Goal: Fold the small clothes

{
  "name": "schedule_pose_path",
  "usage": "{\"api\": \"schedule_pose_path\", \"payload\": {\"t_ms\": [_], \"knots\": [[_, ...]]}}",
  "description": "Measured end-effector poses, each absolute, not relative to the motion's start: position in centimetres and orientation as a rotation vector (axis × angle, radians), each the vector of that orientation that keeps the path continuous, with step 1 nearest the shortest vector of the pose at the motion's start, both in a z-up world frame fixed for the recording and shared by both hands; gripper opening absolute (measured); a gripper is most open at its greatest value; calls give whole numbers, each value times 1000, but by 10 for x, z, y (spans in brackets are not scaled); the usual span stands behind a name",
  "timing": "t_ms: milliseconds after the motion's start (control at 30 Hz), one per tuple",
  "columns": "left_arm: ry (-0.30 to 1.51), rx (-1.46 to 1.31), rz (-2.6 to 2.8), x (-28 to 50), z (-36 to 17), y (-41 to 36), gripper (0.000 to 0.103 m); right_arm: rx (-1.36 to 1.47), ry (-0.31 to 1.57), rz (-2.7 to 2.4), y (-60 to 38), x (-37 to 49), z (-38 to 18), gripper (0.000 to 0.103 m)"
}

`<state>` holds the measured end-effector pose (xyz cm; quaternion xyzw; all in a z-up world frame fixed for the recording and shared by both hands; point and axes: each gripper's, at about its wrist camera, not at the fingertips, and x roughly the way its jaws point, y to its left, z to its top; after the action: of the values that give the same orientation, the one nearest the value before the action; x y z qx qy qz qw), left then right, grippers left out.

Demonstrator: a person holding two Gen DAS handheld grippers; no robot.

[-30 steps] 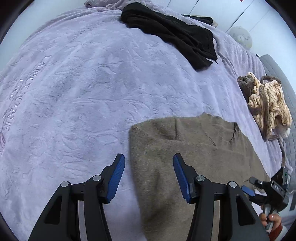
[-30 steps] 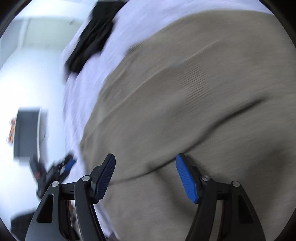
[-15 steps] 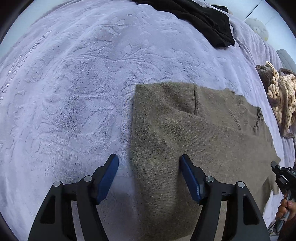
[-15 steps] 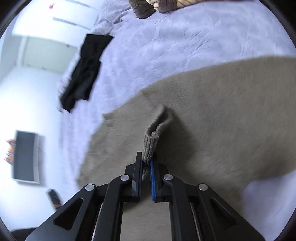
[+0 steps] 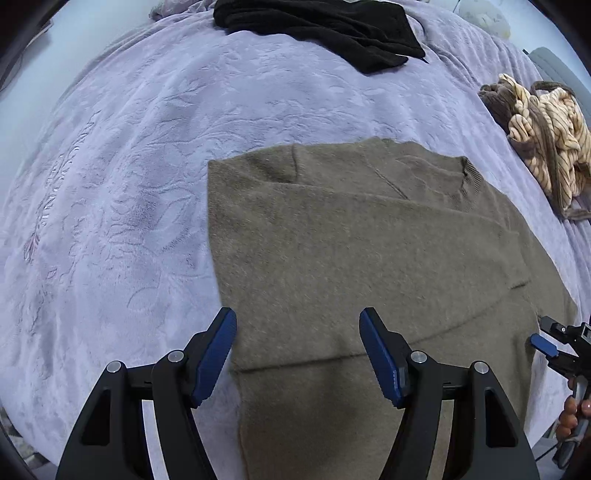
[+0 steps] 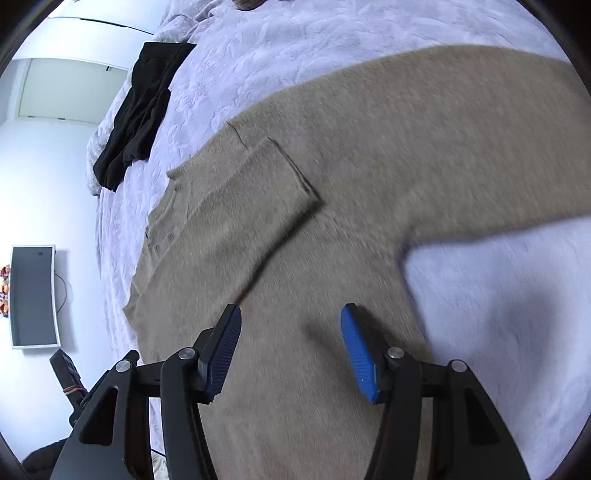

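A brown knit sweater (image 5: 351,258) lies flat on the lilac bed cover (image 5: 129,166), with both sleeves folded in across its body. My left gripper (image 5: 297,354) is open and empty, just above the sweater's left edge. My right gripper (image 6: 290,350) is open and empty over the sweater (image 6: 332,184), close behind the folded-in sleeve (image 6: 255,192). The right gripper also shows at the right edge of the left wrist view (image 5: 554,343), near the sweater's right side.
A black garment (image 5: 325,29) lies at the far side of the bed, also in the right wrist view (image 6: 136,110). A striped tan and brown bundle of clothes (image 5: 543,129) lies at the right. A wall screen (image 6: 33,295) hangs left.
My right gripper was shut on the sleeve cuff half a second ago; it has let go and opened, and the sleeve now lies folded on the sweater. The left gripper stayed open, shifting slightly.
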<state>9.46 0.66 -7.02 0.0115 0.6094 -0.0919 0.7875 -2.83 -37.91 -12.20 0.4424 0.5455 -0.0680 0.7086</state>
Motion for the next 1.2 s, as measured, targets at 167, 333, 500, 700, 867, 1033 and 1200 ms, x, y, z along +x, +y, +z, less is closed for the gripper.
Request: {"api": "schedule_pose_path", "payload": {"t_ms": [167,333,500,700,867,1033,1200], "knots": [[1331,60,-230,71,-61,-29,70,986,1221,-161,-378,-58,-110,60],[1358,72,-268,52,-57,-61,70,986,1212,-175,-388,-80,-101,60],[1384,98,-304,38,-57,-96,70,1027,1189,-188,-404,-98,-102,60],[1411,151,-363,27,-65,-142,70,1088,1149,-231,-430,-126,-106,60],[1446,192,-417,21,-75,-182,70,1136,1075,-279,-463,-151,-108,61],[1444,229,-467,22,-79,-223,70,1192,955,-361,-512,-172,-107,61],[1413,183,-477,36,-81,-262,70,1183,899,-451,-559,-183,-110,61]]}}
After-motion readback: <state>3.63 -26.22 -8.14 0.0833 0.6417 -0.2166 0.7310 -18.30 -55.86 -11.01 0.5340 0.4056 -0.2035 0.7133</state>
